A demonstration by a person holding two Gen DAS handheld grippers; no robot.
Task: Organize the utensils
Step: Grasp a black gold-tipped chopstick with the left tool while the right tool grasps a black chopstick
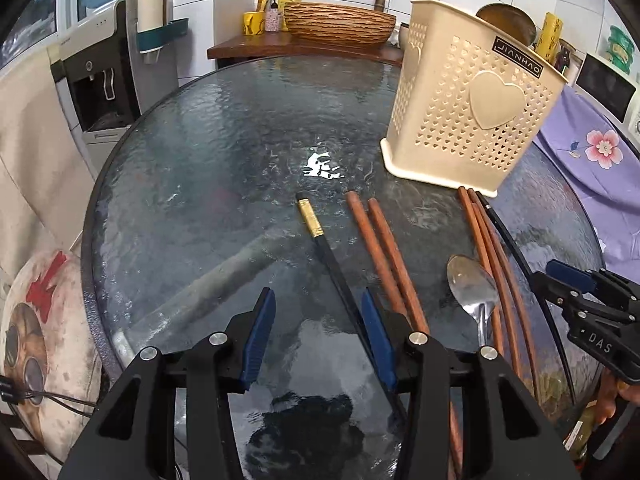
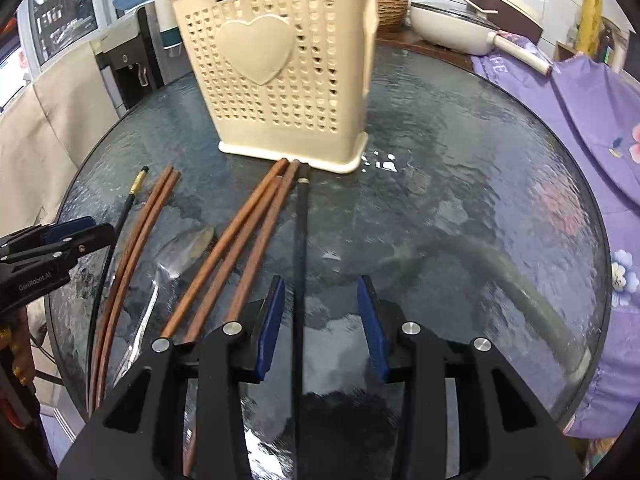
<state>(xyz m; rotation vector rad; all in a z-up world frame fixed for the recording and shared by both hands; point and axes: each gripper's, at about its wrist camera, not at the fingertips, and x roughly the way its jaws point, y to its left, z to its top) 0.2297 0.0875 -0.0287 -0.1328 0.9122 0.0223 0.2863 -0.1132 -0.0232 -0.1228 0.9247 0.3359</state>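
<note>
Utensils lie on the round dark glass desk point(image 1: 224, 128) before the cream perforated plastic utensil holder with a heart point(image 1: 468, 108) — both claws hover low.

The left claw point(image 1: 318, 332) stands partly open and holds nothing; the black chopstick with a gold band point(image 1: 320, 232) passes just beside its right blue pad point(image 1: 376, 340); two reddish-brown wooden chopsticks point(image 1: 384, 248) lie next to it; the metal spoon point(image 1: 474, 288) lies further right, beside three more sticks. The right claw point(image 2: 322, 328) is also partly open, nothing gripped; a second black chopstick point(image 2: 300, 248) runs between its pads — nearer to the left one, touching neither.
</note>
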